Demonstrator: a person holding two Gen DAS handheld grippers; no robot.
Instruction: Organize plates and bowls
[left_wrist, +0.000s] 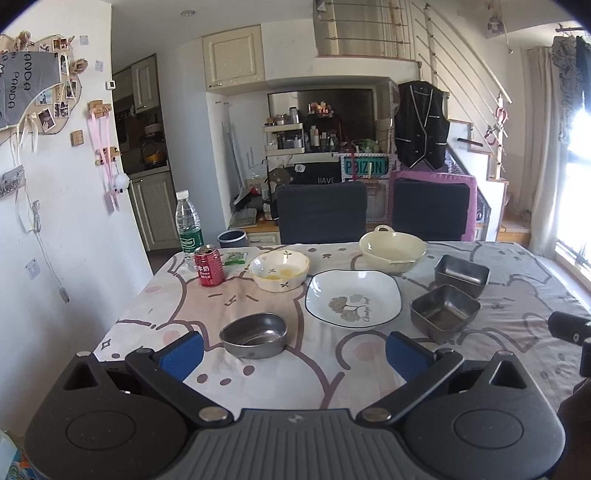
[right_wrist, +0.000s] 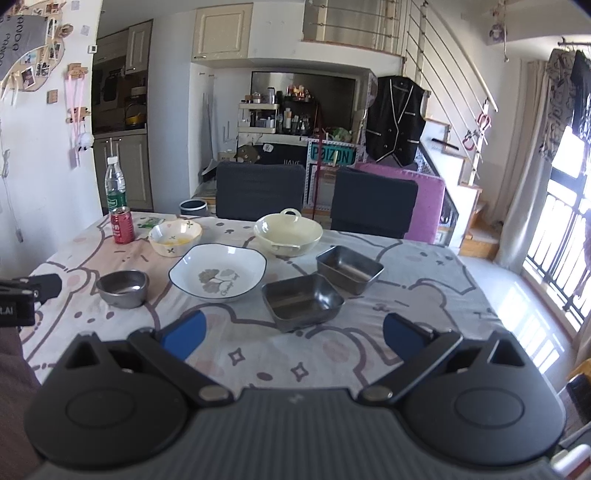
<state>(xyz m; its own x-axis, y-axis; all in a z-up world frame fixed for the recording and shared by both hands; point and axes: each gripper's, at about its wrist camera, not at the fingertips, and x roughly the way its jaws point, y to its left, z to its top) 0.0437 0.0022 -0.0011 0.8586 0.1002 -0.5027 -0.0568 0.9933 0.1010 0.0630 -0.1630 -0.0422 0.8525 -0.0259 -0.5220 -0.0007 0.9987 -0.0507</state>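
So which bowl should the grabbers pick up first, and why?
Probably the right gripper should ease forward onto the nearer square metal bowl: it sits right ahead of the open fingers, next to its matching twin, so the two could nest.

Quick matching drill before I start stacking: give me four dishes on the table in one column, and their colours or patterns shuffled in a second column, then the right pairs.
Things:
1. round bowl nearest the left gripper
2. square plate
3. handled bowl at the far side
4. small bowl beside the red can

Looks:
A. plain cream
B. white with a dark rim and a leaf print
C. bare grey metal
D. cream with small leaf marks, yellow residue inside

Pairs: 1-C, 2-B, 3-A, 4-D
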